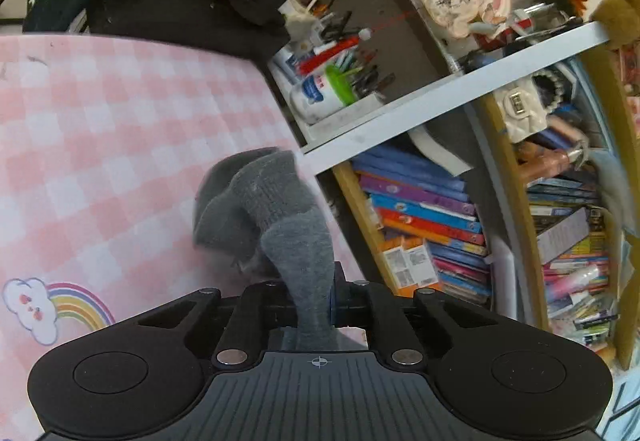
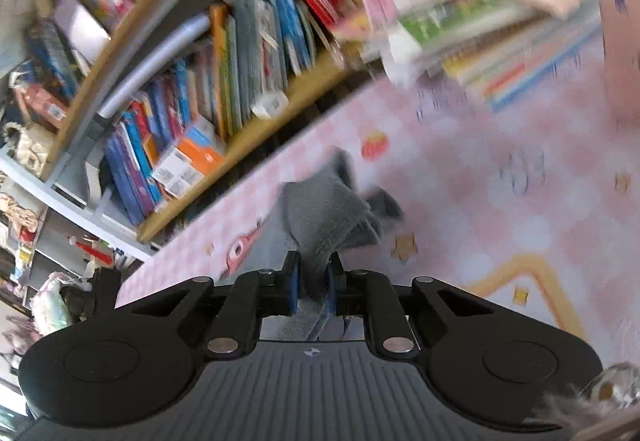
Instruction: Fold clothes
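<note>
Both tongs [image 1: 316,297] [image 2: 314,281] pinch gray sock [image 1: 276,209].

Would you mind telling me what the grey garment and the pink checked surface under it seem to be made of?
The grey garment looks like soft matte knit: ribbed stitches and fuzz show. The pink checked surface seems a smooth printed mat, perhaps vinyl or foam; faint sheen, no weave.
</note>
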Demonstrator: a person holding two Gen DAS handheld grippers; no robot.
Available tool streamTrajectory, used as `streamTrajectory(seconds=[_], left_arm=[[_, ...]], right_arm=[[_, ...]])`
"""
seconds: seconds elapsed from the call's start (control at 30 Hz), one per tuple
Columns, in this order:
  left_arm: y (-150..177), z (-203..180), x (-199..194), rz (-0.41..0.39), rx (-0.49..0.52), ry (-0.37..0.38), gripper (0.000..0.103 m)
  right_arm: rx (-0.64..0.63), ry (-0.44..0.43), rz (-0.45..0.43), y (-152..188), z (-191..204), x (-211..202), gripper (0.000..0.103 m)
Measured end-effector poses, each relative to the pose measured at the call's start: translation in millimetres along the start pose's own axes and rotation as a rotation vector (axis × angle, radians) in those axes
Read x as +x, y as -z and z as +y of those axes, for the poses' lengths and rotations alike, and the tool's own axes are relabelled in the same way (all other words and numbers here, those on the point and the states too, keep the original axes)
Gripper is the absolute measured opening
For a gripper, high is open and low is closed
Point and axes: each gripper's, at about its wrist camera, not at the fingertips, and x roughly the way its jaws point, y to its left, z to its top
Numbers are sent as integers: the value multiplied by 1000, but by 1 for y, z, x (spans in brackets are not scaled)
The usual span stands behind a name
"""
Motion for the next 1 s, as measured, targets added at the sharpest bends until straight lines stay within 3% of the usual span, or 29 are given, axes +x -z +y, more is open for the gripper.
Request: streamTrajectory(seconds=[0.07,0.13,0.2,0.3,0.37,0.57,1.0], left_arm=[[4,20,4,29,-13,-88,9],[10,42,14,83,-14,-187,9],[18,54,16,88,-19,-213,10],[22,60,10,63,-56,-182,12],[24,60,9,67,-33,-191,17],[21,46,8,44,29,-255,62],[30,48,-2,14,20,-263,66]], right_arm=[[-5,45,28,4,-10,7,12],[21,120,108,14,-30,28,12],[28,174,165,26,-43,43,13],[30,167,135,31,-43,40,15],[51,177,128,32,-43,38,24],[-29,235,118,41,-24,27,46],[-332,209,138,69,32,12,70]])
